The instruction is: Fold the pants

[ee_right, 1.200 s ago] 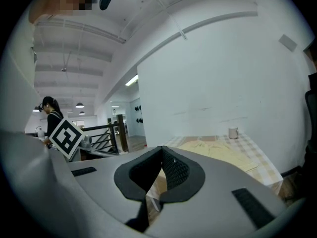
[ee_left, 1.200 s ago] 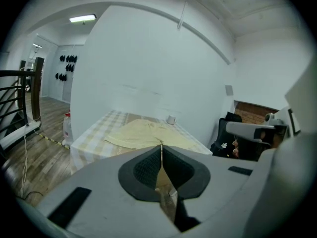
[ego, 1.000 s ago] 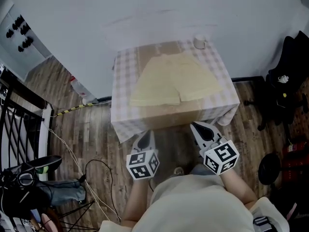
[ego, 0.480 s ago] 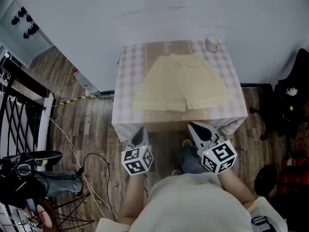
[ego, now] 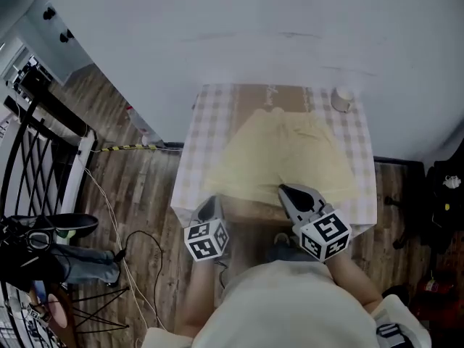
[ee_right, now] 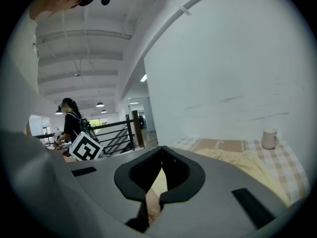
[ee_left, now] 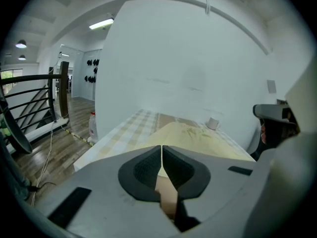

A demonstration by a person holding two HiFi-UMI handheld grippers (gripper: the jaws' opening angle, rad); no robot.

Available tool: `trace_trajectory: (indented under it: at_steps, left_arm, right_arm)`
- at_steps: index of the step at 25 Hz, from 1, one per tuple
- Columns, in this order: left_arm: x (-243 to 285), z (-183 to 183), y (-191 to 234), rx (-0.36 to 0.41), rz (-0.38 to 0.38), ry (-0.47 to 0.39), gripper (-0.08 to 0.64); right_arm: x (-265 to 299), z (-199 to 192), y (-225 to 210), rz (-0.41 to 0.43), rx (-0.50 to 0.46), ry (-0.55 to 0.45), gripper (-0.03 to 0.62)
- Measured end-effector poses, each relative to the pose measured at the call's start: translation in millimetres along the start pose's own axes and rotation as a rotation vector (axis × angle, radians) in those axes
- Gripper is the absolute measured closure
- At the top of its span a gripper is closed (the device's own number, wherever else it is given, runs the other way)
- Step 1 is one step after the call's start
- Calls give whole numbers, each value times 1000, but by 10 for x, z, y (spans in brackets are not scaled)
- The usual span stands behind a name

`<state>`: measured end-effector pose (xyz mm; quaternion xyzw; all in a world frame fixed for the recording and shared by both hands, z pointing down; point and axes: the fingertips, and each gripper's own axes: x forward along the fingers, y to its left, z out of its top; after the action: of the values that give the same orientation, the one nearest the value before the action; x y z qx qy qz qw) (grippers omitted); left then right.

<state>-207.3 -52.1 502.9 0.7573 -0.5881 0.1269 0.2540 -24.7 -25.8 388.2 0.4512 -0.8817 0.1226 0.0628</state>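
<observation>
Pale yellow pants (ego: 286, 158) lie spread flat on a checked table (ego: 203, 151), waistband toward the wall, legs toward me. My left gripper (ego: 212, 207) is shut and empty, hovering at the table's near edge by the left leg hem. Over the right leg hem sits my right gripper (ego: 288, 191), also shut with nothing in it. In the left gripper view the shut gripper (ee_left: 162, 148) points along the pants (ee_left: 193, 138). In the right gripper view the gripper (ee_right: 162, 150) is shut, with the pants (ee_right: 247, 162) ahead to the right.
A white cup (ego: 342, 98) stands at the table's far right corner, close to the white wall. A black railing (ego: 36, 165) and floor cables (ego: 138, 245) are on the left. A dark chair (ego: 446, 187) is on the right. A person (ee_right: 72, 120) stands far off.
Both grippers have moved forward from over the floor to the table's near edge, still shut. The table and pants now sit closer and lower in the head view.
</observation>
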Motion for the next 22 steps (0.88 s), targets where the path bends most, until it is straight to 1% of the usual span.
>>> trace_trajectory:
  at_steps: [5,11,18,20,22]
  left_arm:
    - [277,11,141,-63,86,10,551]
    - [512,2,402,-105,186,11,551]
    - [631,-61,675,-198,289,7,551]
    - [654,-94,754,-216,315,17,551]
    - [673,-157,820,-217,327,43,551]
  right_arm:
    - [243,56,-275,60,-7,26,592]
    - [511,55,-484,148,-20,62,592]
    - [708,-96,-517,256,-29,124,592]
    - [752,-130,-492,280,-25,138,592]
    - [775,-170,-461,297,-18,153,592]
